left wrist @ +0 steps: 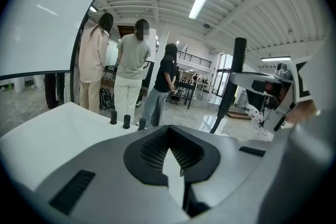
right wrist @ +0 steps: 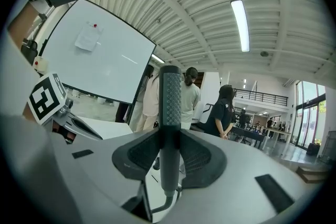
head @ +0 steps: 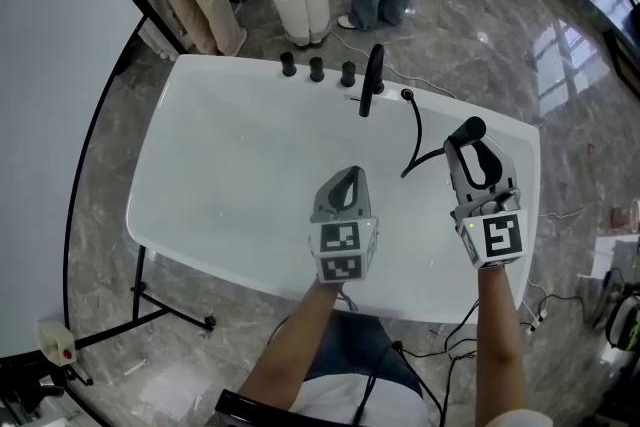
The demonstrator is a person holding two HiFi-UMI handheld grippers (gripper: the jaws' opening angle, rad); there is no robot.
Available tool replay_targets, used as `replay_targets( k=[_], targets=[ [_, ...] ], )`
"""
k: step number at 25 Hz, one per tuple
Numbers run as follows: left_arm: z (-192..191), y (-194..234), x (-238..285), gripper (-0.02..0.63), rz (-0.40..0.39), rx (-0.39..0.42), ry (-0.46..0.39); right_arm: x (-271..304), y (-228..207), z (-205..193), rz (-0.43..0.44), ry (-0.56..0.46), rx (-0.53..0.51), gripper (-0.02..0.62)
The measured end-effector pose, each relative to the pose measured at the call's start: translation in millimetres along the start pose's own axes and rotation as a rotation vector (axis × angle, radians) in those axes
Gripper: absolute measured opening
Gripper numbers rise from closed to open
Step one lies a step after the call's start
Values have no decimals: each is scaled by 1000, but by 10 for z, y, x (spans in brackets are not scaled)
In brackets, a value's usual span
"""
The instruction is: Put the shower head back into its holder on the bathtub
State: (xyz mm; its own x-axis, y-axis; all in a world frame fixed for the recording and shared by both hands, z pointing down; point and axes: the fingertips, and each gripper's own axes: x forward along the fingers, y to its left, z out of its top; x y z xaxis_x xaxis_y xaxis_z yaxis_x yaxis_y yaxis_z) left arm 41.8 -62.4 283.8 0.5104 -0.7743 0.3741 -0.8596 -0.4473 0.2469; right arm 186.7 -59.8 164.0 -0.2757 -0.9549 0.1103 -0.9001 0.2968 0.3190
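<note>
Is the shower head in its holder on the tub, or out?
Out. The right gripper is shut on the shower head, holding it upright over the bathtub, with the hose trailing below.

Bathtub basin (head: 230, 175) wide open, black faucet (head: 371, 80) and knobs (head: 316, 68) lining far rim, hose (head: 418, 133) trailing across right side

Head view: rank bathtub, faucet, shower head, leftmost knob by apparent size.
1. bathtub
2. faucet and shower head, not ranked apart: the right gripper covers most of the shower head, and it sits nearer the camera.
3. leftmost knob, smaller than even the visible part of the shower head.
</note>
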Motion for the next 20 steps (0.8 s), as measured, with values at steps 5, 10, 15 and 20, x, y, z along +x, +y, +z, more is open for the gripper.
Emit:
replay_targets(
  k=[5,10,15,20],
  targets=[
    [108,4,-54,0,3,3,-19,-2,-63,237,1,-35,-13,123],
    [130,6,-99,0,3,7,-19,-15,-143,431,-19,-70,-4,123],
    [141,-1,-133,0,7,8,-17,-26,-243,595,-37,-95,-16,123],
    [210,-9,-171,0,5,17,-20,-23,-329,755,-59,-108,-32,123]
  ],
)
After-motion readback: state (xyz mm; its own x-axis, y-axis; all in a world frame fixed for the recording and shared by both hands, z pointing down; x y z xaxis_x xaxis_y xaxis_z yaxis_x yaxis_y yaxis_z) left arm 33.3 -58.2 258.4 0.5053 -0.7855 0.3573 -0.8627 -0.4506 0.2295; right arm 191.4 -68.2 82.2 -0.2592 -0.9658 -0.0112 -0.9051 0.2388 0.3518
